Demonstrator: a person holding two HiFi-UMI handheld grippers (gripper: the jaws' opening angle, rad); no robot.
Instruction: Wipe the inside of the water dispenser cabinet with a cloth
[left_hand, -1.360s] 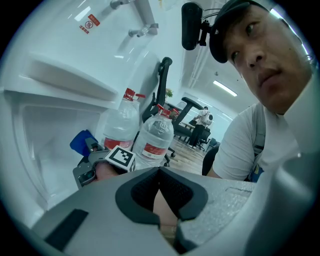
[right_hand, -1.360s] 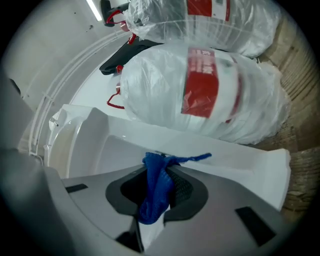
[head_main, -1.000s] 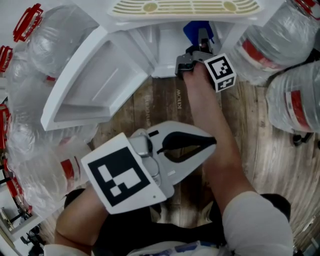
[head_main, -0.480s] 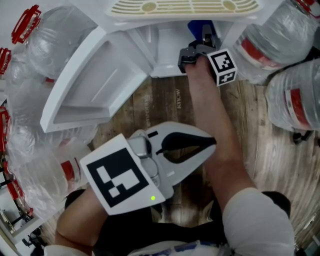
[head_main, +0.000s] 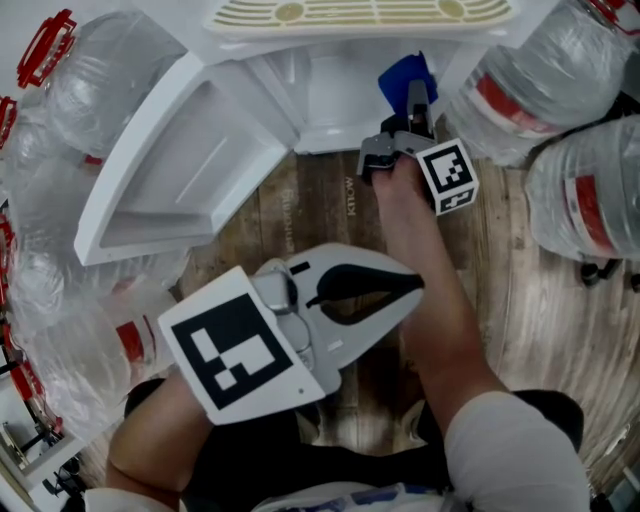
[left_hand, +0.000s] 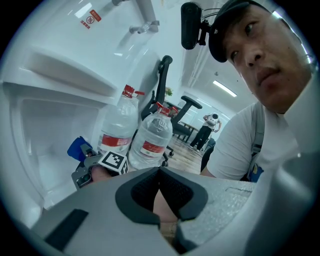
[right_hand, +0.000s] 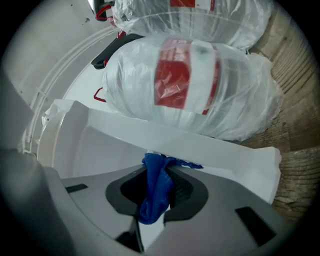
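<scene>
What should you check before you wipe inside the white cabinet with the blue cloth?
1. Cloth gripped: the blue cloth is pinched between the jaws of the right gripper. Ok.
2. Door open: it is swung wide to the left, so the cabinet is open. Ok.
3. Cloth touching an inside wall: it sits at the opening, but contact is unclear. Cannot tell.
4. Left gripper out of the way: shut, empty, held back from the opening. Ok.
5. Water bottles blocking the opening: they stand beside the cabinet, not in front of it. Ok.
</scene>
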